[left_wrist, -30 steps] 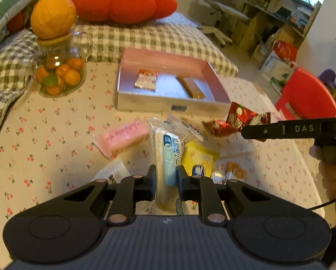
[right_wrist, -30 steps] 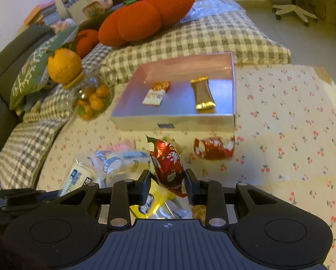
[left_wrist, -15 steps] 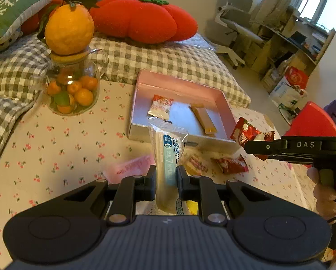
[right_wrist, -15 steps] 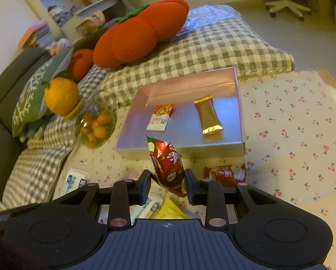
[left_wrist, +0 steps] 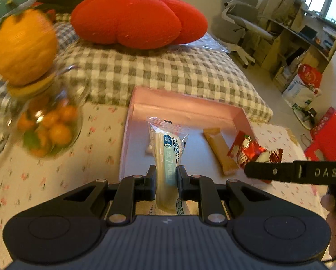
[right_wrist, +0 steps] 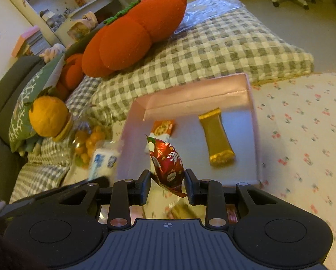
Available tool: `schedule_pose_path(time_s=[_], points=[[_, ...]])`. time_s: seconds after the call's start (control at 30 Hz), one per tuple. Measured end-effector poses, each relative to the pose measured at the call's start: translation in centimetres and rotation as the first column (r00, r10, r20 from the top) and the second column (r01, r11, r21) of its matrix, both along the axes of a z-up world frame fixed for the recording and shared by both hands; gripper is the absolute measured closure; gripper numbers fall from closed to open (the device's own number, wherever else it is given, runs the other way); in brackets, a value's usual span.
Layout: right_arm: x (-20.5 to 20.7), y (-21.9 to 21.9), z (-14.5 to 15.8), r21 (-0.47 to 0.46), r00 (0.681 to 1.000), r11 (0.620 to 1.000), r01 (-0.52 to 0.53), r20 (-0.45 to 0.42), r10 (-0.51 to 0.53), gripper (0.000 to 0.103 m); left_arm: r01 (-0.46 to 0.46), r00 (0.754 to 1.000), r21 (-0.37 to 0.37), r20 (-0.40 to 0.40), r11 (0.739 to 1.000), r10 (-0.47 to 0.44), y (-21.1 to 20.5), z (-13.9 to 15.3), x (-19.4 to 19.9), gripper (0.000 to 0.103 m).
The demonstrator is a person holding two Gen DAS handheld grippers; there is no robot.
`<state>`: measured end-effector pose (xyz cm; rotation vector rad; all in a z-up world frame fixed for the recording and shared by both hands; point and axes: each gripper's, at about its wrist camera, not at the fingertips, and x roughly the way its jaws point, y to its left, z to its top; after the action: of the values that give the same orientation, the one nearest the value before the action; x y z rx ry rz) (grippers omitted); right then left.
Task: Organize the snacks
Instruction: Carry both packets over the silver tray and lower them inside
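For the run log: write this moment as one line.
left gripper: shut on clear-wrapped snack | right gripper: shut on red packet | both above pink box

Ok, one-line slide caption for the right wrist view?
Right tool carries a red snack packet toward the pink box holding a gold bar.

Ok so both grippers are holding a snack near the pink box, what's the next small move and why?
Probably carry both a little further over the pink box and lower them: the left gripper clamps the clear-wrapped stick, the right gripper the red packet, both near its front wall.
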<state>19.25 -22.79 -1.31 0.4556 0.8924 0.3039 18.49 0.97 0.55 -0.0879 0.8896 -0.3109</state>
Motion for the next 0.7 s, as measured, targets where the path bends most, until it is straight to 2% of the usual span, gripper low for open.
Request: schedule_pose_path(time_s=[0.17,0.47,0.7], points=[[3.4,-0.2,-1.6,-0.008,1.0,1.0,0.008,-0.008,-0.008,0.073,0.002,1.0,0.05,0.023,0.999,-0.003,-1.6,-1.2,2.9,0.087],[7.9,0.0,-3.9,-0.042,1.0,0.999,0.024,-0.012,-0.025,0.072,0.002,0.997,0.149,0.072,0.989,-0.013,-3.0,-3.1,5.9,0.087],[9.6,0.6,-4.4,-0.061,1.0,0.998,0.026,0.0,-0.026,0.07,-0.007,0.997,0.173,0.077,0.985,-0.007,-2.9,-4.3,7.2,0.086]])
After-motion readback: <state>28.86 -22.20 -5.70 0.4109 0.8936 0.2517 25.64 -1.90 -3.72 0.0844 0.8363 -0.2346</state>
